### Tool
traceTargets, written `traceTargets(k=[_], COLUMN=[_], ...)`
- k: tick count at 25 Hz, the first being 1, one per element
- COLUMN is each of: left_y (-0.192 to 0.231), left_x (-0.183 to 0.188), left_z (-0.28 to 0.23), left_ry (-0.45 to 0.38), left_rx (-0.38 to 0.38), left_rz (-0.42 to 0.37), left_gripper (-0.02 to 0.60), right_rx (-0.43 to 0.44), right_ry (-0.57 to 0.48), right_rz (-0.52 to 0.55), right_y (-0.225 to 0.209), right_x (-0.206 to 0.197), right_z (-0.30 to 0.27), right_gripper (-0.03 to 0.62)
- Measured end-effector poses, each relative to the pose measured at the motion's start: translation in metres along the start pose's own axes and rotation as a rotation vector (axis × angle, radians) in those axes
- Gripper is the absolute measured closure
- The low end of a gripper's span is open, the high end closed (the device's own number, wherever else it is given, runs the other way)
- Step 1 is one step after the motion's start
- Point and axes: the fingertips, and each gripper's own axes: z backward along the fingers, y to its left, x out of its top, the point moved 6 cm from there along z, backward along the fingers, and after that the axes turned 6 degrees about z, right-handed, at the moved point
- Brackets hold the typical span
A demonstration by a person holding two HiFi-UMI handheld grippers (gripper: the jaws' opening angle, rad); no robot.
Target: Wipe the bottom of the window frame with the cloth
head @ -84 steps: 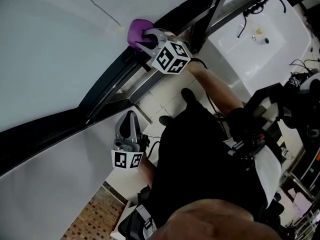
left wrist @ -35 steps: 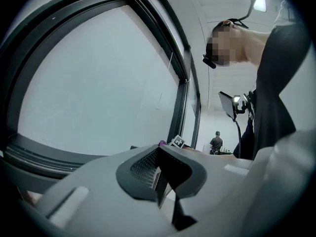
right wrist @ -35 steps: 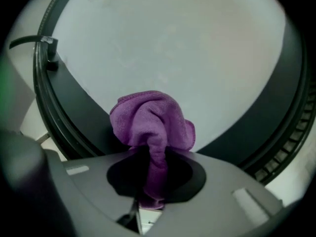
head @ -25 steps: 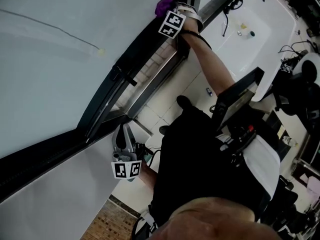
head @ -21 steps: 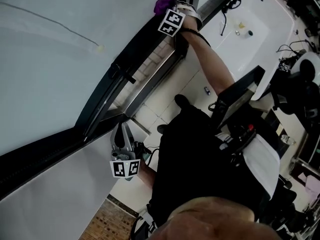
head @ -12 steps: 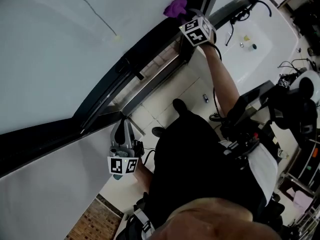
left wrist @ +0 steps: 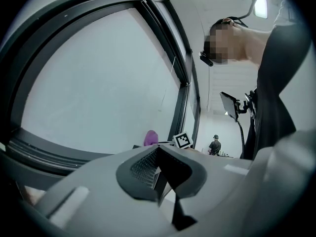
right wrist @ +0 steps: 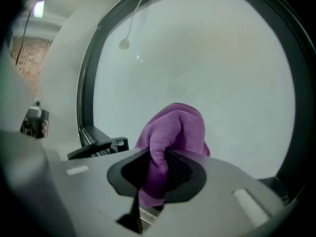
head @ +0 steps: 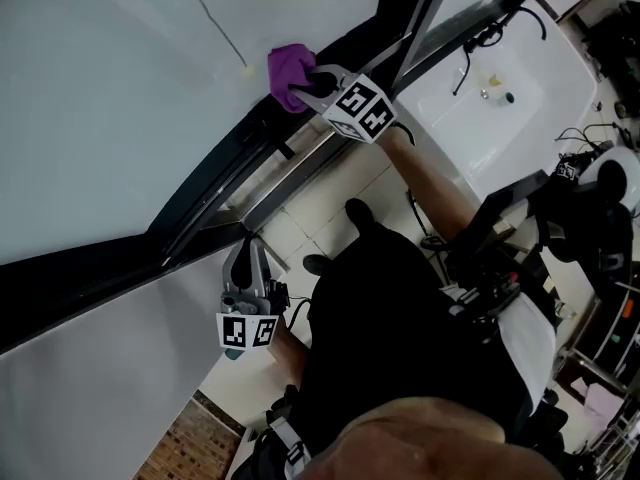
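Across the upper left of the head view stretches the pale window pane [head: 120, 98], with the dark window frame [head: 215, 183] running diagonally under it. At upper right I see a white sink [head: 560, 88]; a few small items lie in its basin, too small for me to name.

My right gripper [head: 312, 78] is up at the bottom rail, its jaws clamped on the purple cloth [head: 288, 68], which presses where the glass meets the rail. Half a second ago that cloth sat higher up the rail, right beside the upright bar; now it has slid back down-left along the frame, away from the bar.

From the right gripper view the cloth is a bunched lump whose long axis follows the jaws, poking out past their tips toward the glass.

My left gripper [head: 245, 260] hangs low near the floor tiles, where it was before, jaws closed together with nothing between them.
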Motion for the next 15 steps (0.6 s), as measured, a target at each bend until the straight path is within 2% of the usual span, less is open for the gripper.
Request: traceTargets(k=[4,6,10,15], left_y=[0.002,0.002,0.006,0.000], left_x=[0.003,0.004,0.009,0.008], left_z=[0.004,0.004,0.005,-0.004], left_ry=[-0.006,-0.005,-0.003,0.001], left_rx=[0.031,0.039,0.042,0.026], left_rz=[-0.002,-0.003,-0.007,-0.015], left_gripper=[0.580,0.580,0.580,0.580], right_rx=[-0.039,-0.072,-0.091,-0.104], right_ry=[0.194,0.254,0.294,0.313], right_rz=[0.246,0.332,0.441,0.525], right_y=[0.019,0.017,0.018,0.014], right_x=[-0.011,-0.018,-0.019,-0.024], right_z=[-0.048,-0.055,-0.059,-0.056], right_gripper=[0.530,0.533,0.533,0.533])
